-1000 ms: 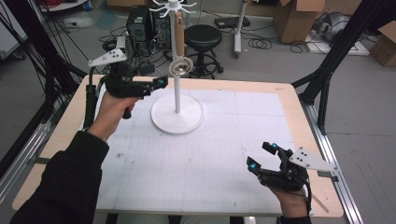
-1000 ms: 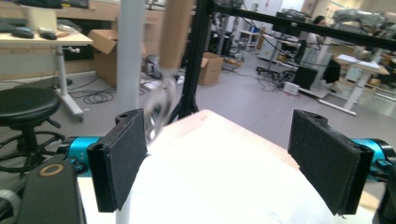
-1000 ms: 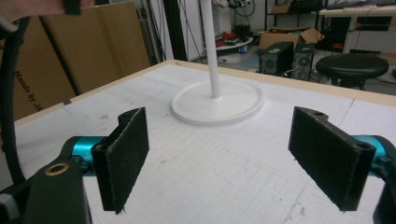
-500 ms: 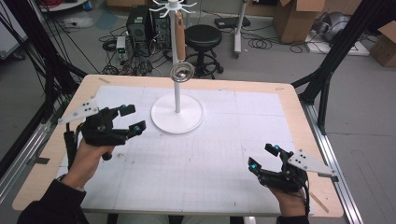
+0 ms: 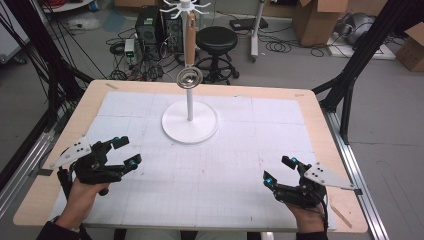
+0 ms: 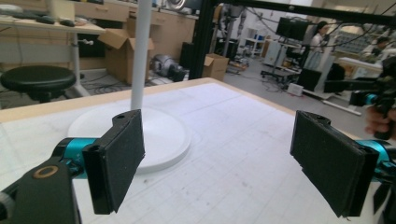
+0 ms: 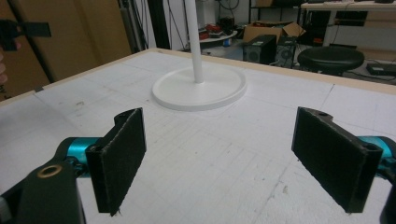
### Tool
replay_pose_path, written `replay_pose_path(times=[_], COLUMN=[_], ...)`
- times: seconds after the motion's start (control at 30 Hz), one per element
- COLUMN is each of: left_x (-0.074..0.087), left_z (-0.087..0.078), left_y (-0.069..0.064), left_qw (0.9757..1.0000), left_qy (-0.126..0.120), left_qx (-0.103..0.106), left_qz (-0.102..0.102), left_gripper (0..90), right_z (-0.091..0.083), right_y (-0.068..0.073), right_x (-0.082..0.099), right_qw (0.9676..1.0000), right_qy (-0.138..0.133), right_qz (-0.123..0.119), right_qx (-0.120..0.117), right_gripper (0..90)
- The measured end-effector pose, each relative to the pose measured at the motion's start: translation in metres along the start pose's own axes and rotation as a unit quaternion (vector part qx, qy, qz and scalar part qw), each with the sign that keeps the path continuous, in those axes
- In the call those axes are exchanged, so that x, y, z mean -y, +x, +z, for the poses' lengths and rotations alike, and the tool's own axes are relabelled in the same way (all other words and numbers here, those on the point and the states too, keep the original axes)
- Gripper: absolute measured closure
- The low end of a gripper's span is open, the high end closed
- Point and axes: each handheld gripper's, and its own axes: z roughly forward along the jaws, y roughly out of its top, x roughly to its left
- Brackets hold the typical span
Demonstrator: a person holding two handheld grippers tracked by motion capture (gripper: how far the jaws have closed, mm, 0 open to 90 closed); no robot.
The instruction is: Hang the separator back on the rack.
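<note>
A person holds one black gripper in each hand over a wooden desk (image 5: 320, 131) with a white squared mat on top. The left gripper (image 5: 126, 152) sits low near the left edge of the desk, and its two jaws are wide apart with nothing between them. The right gripper (image 5: 278, 170) sits near the right front corner, and its jaws are spread wide too, holding nothing. In the middle of the desk, toward the back, stands a white stand with a round flat base and a thin straight pole (image 5: 190, 122). A shiny round metal thing (image 5: 189, 78) hangs at the top part of the pole, with a long wooden handle (image 5: 190, 39) going up from it. Both grippers are well apart from the stand. In the left gripper view, the stand's round base (image 6: 159, 135) lies just past the left jaw. In the right gripper view, the stand (image 7: 201, 86) is farther off, between the two jaws. A black round stool (image 5: 217, 39) stands on the floor behind the desk.
</note>
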Motion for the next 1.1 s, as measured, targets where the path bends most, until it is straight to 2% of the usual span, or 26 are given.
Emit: replay_pose_path(times=[0.27,0.6,1.1], left_x=[0.013,0.017,0.018], left_z=[-0.009,-0.01,-0.009], left_y=[0.002,0.004,0.005], left_qw=[0.9998,0.9997,0.9996], left_qy=[0.005,0.01,0.012], left_qx=[-0.013,-0.014,-0.017], left_qz=[-0.011,-0.019,-0.021], left_gripper=[18.3,18.8,18.9], right_z=[-0.002,-0.002,-0.001], right_y=[0.003,0.004,0.001], right_x=[0.0,-0.001,0.001], right_qw=[1.0,0.9999,1.0], right_qy=[0.0,-0.002,0.001], right_qz=[-0.006,-0.009,0.0], right_qx=[0.003,0.006,0.008], right_gripper=[16.3,16.4,16.4])
